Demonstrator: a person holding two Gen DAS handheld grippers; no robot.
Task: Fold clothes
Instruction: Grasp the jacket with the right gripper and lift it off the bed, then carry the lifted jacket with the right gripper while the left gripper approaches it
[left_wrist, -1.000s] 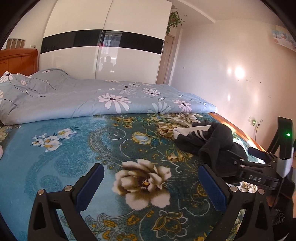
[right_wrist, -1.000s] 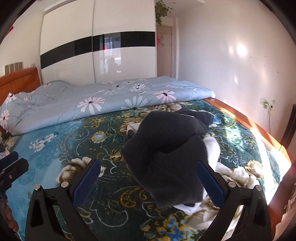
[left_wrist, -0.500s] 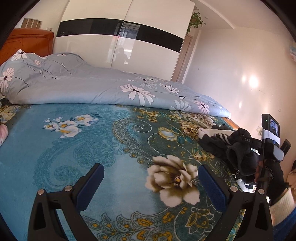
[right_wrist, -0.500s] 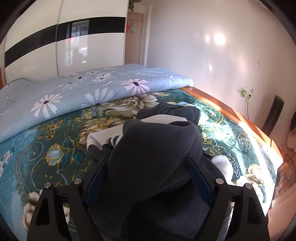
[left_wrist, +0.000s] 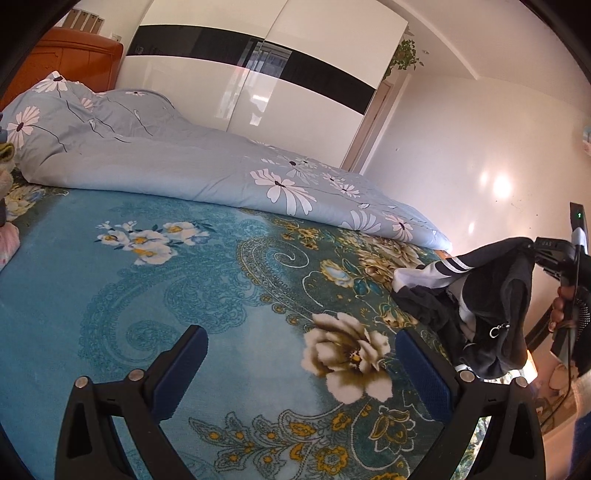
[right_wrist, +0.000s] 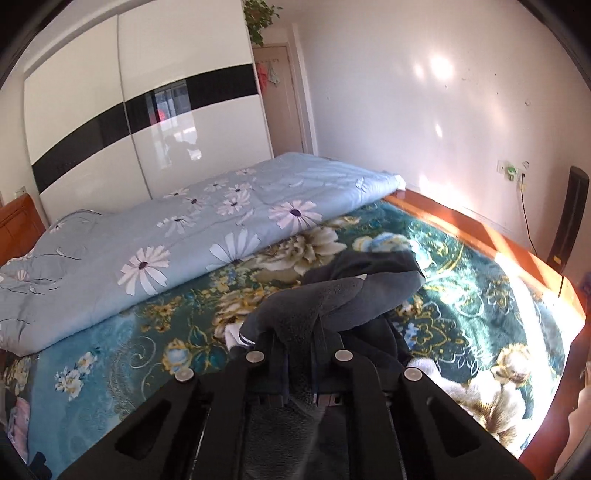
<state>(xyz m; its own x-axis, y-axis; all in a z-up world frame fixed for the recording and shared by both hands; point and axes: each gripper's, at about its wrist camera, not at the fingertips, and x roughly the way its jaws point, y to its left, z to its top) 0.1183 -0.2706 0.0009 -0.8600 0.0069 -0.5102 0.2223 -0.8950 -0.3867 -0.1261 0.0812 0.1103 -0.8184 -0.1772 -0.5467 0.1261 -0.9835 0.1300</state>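
Observation:
A dark grey fleece garment (right_wrist: 332, 295) with a white, black-striped part lies bunched on the right side of the floral bedspread (left_wrist: 184, 266). My right gripper (right_wrist: 299, 332) is shut on a fold of it, and the cloth fills the gap between the fingers. In the left wrist view that right gripper (left_wrist: 535, 247) holds the garment (left_wrist: 491, 295) lifted, so it hangs with a zip pull dangling and its lower part trails on the bed. My left gripper (left_wrist: 299, 343) stands open above bare bedspread, well left of the garment, with nothing between its blue pads.
A folded blue-grey daisy quilt (left_wrist: 177, 158) runs along the far side of the bed. The wooden bed edge (right_wrist: 491, 236) borders the right, with a wall socket (right_wrist: 511, 171) beyond. A wooden headboard (left_wrist: 74, 55) and a white wardrobe (left_wrist: 258, 81) stand behind.
My right gripper went from open around the garment to shut on it and rose, lifting the cloth off the bed. My left gripper drifted left, away from the garment, and stayed open.

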